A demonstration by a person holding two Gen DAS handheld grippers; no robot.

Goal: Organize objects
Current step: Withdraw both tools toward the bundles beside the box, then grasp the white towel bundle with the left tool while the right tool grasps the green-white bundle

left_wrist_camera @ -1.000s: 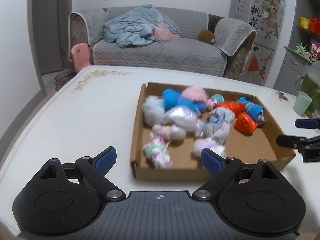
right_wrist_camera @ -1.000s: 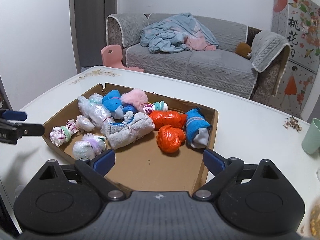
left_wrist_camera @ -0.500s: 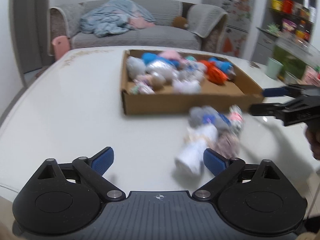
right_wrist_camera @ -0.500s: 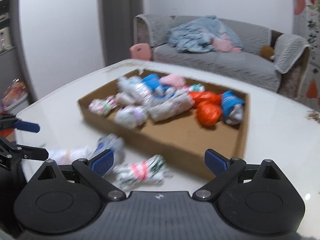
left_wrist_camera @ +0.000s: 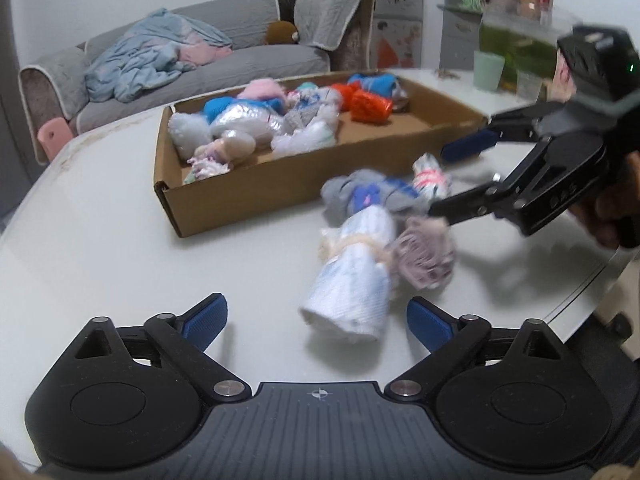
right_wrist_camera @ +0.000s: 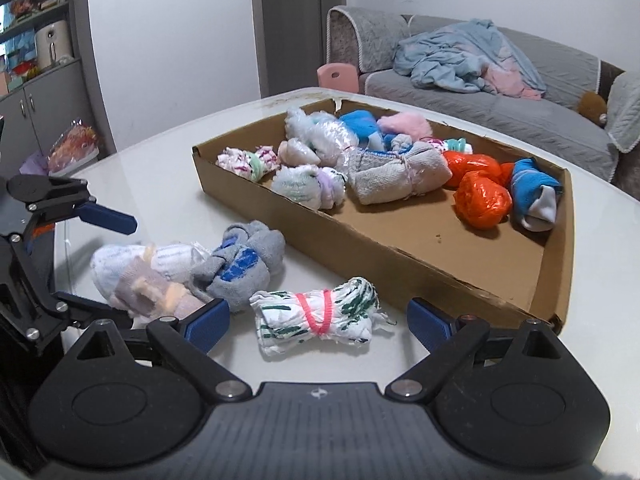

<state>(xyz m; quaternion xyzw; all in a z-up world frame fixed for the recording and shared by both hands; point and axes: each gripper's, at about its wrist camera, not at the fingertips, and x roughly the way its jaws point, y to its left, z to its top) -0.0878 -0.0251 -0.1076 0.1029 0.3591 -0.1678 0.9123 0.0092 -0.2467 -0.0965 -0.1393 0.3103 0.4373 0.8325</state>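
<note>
A shallow cardboard box [left_wrist_camera: 256, 190] [right_wrist_camera: 360, 240] on the white table holds several rolled sock bundles. More bundles lie on the table in front of it: a white roll [left_wrist_camera: 352, 280] [right_wrist_camera: 120, 264], a grey-and-blue one [left_wrist_camera: 368, 196] [right_wrist_camera: 244, 260], a mauve one [left_wrist_camera: 426, 254], and a white-green one tied with a pink band [right_wrist_camera: 316, 316] [left_wrist_camera: 430, 176]. My left gripper [left_wrist_camera: 318, 316] is open just before the white roll. My right gripper [right_wrist_camera: 318, 316] is open over the pink-banded bundle and also shows open in the left wrist view [left_wrist_camera: 448, 180].
A grey sofa [left_wrist_camera: 208, 64] with a blue blanket stands beyond the table. A green cup [left_wrist_camera: 488, 70] sits at the far right of the table. The table edge [left_wrist_camera: 592, 276] runs close on the right. Cabinets [right_wrist_camera: 44, 96] stand at the left.
Both grippers have pulled back from the box toward the near side of the table; the loose bundles in front of the box have come into view and lie between the open fingers.
</note>
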